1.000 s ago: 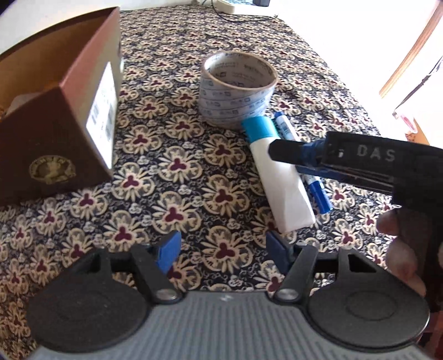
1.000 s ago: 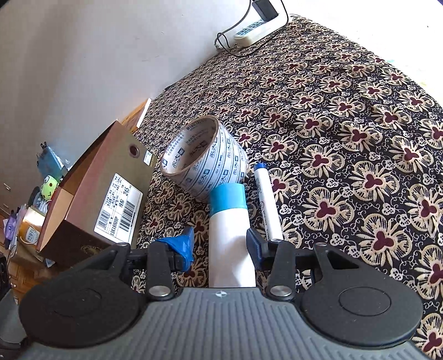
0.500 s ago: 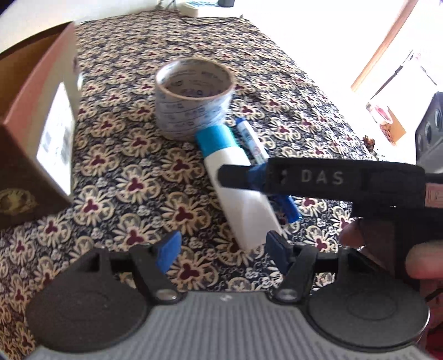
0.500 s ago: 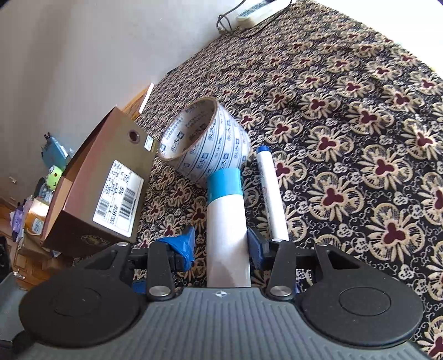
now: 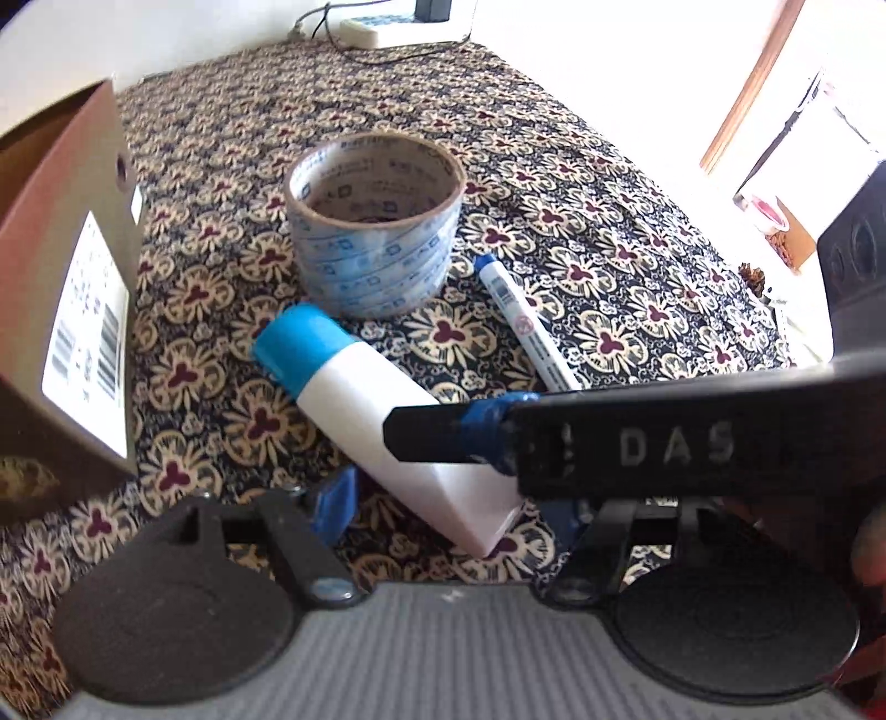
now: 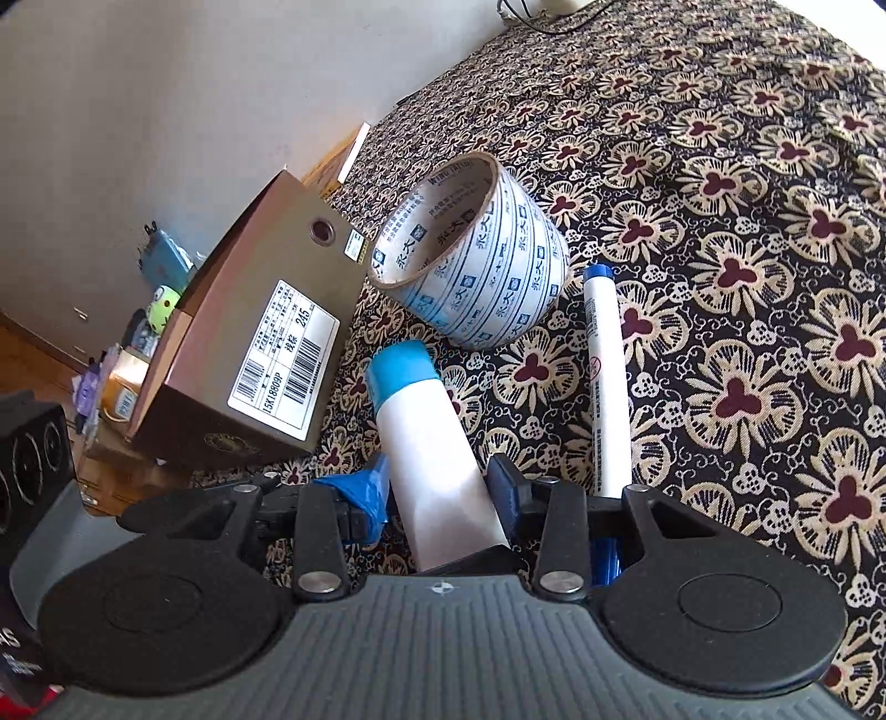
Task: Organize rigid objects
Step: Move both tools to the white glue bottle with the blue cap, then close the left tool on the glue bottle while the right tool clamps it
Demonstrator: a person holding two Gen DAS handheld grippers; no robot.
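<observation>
A white tube with a blue cap point(image 5: 382, 410) point(image 6: 432, 437) lies on the patterned cloth. My right gripper point(image 6: 440, 493) has its blue pads on both sides of the tube's lower end, closed against it. A blue-and-white marker point(image 5: 526, 327) point(image 6: 606, 387) lies just right of the tube. A roll of printed tape point(image 5: 376, 243) point(image 6: 476, 266) stands behind them. A brown cardboard box point(image 5: 66, 310) point(image 6: 249, 354) stands open at the left. My left gripper point(image 5: 448, 509) is open, hovering just behind the tube's flat end. The right gripper's finger point(image 5: 459, 435) crosses the left wrist view.
A power strip with cables point(image 5: 382, 30) lies at the table's far edge. Clutter and a black speaker point(image 6: 33, 454) sit beyond the table on the left. A door frame point(image 5: 747, 88) stands at the right.
The right gripper's pads have closed in around the tube's lower end. The tube has turned so its cap points further left. The left gripper has moved closer to the tube.
</observation>
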